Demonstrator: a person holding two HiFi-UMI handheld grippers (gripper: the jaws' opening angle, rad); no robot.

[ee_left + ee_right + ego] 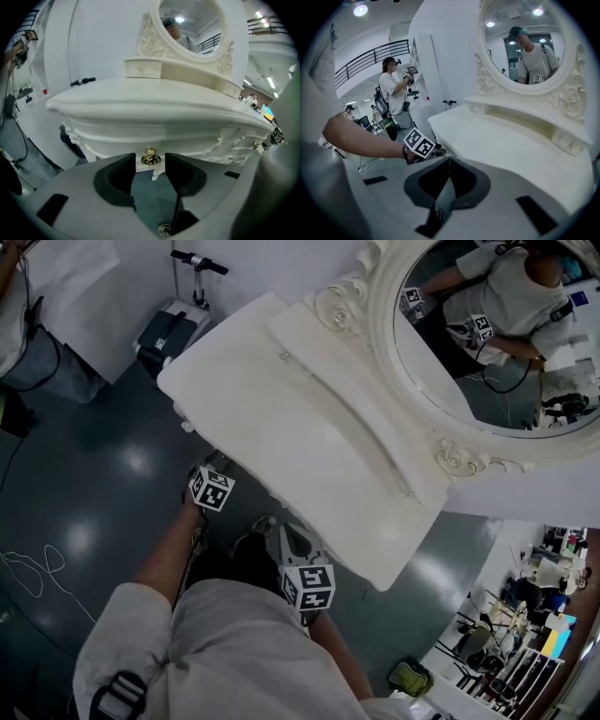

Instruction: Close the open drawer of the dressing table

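The white dressing table fills the middle of the head view, with its tabletop seen from above. In the left gripper view its carved drawer front sits just under the tabletop edge and carries a brass knob. My left gripper is open, and the knob sits between the fingertips with a little room on each side. From above, only its marker cube shows at the table's front edge. My right gripper is shut and empty, held beside the table's front right part.
An oval mirror in an ornate frame stands at the back of the table, with a low shelf of small drawers under it. A scooter stands behind the table's left end. A cable lies on the floor. Another person stands farther off.
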